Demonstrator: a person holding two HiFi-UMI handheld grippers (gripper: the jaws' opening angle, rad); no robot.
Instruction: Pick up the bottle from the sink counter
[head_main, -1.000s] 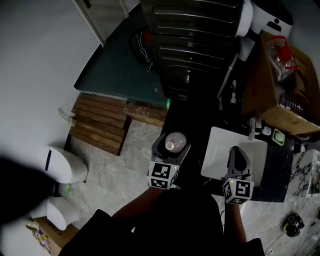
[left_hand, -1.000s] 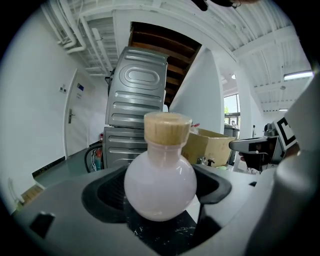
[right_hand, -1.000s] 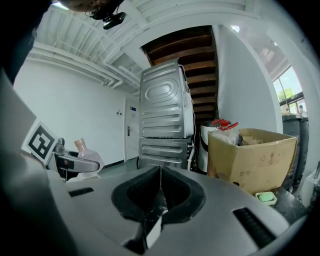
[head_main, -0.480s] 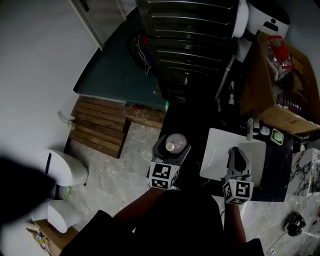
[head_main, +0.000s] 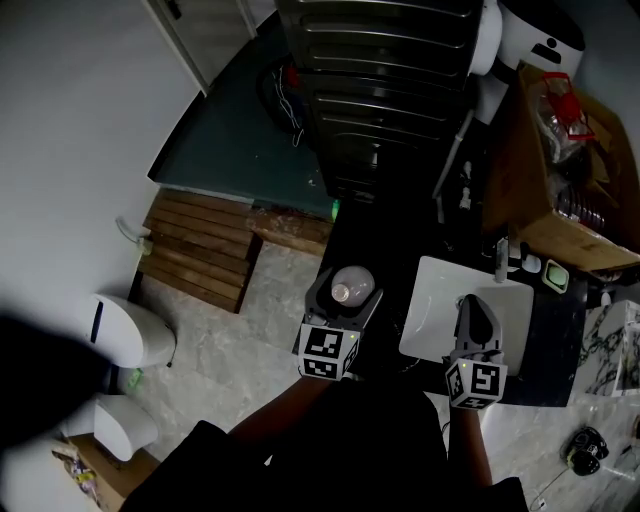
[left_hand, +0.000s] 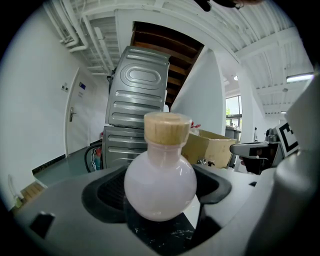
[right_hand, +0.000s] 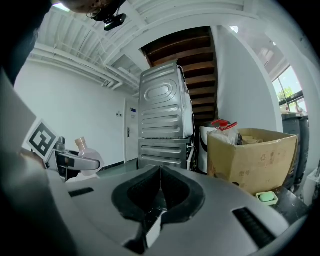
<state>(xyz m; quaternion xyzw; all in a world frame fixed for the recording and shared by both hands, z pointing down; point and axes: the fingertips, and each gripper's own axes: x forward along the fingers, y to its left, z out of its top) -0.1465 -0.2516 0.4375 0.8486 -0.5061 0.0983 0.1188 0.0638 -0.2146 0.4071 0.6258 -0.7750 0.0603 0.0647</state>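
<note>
a round, pale pink bottle (left_hand: 160, 182) with a tan stopper is clamped upright between the jaws of the left gripper (head_main: 343, 297), over the left edge of the dark counter (head_main: 378, 248), left of the white sink (head_main: 432, 300). the right gripper (head_main: 477, 312) hovers over the sink's near side, jaws pressed together on nothing.

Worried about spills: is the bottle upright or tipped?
Upright: the bottle stands between the jaws of the left gripper, its cork stopper on top.

One bottle (head_main: 351, 284), one sink (head_main: 425, 312), one box (head_main: 512, 170)
</note>
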